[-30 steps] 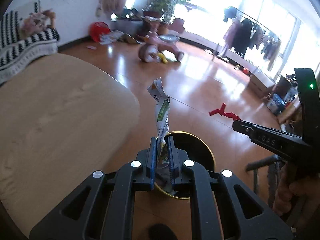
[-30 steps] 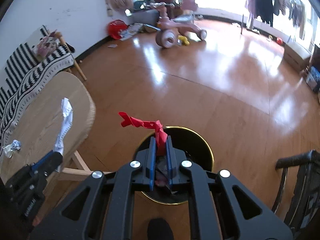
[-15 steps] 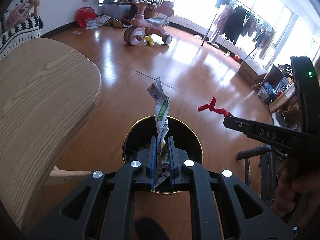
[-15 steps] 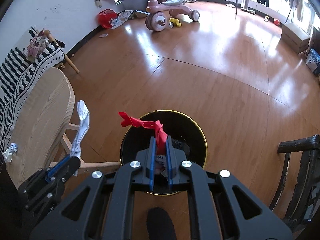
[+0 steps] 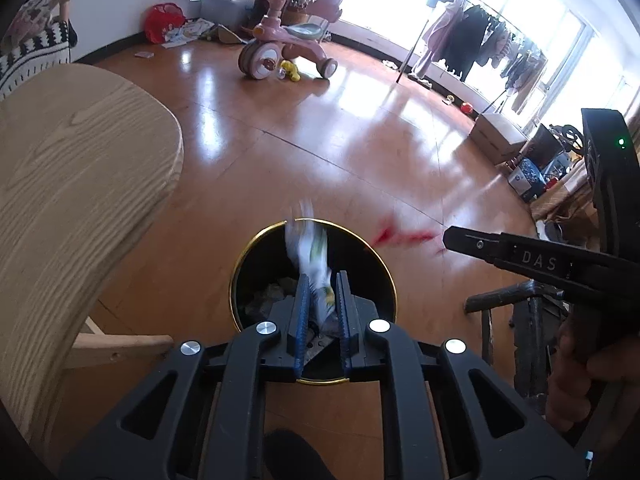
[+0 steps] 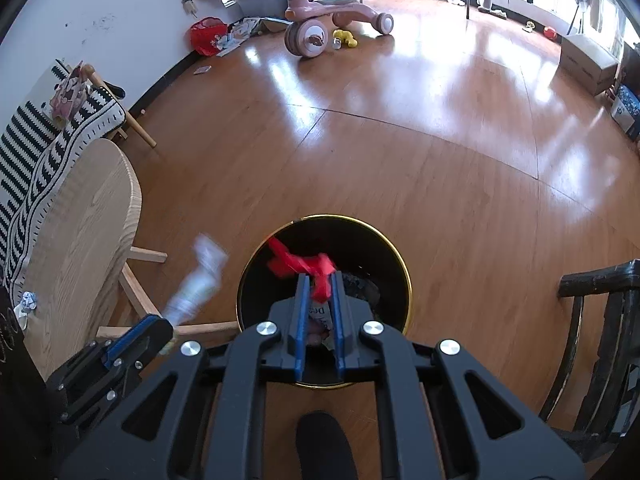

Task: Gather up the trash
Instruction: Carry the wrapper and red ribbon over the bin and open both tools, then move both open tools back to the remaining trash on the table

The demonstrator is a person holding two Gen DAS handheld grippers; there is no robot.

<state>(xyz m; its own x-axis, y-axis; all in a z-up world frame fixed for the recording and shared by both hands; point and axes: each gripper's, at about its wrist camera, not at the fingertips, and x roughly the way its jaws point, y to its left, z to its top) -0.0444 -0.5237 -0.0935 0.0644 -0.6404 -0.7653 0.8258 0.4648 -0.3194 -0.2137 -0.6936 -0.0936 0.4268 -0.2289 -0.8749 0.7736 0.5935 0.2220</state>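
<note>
Release underway: left gripper [image 5: 322, 280], lowered from beside the table to directly above the gold-rimmed bin [image 5: 240, 264], has jaws opening, the blurred white-green wrapper [image 5: 310, 252] apparently slipping between them. Right gripper [image 6: 319, 284], also brought lower over the bin, remains clamped on the red scrap [image 6: 304, 264]. Count: grippers, two; bin, one; carried trash pieces, two; crumpled piece left on the wooden table [image 6: 80, 232], one [image 6: 27, 300]. Collection nearly complete.
</note>
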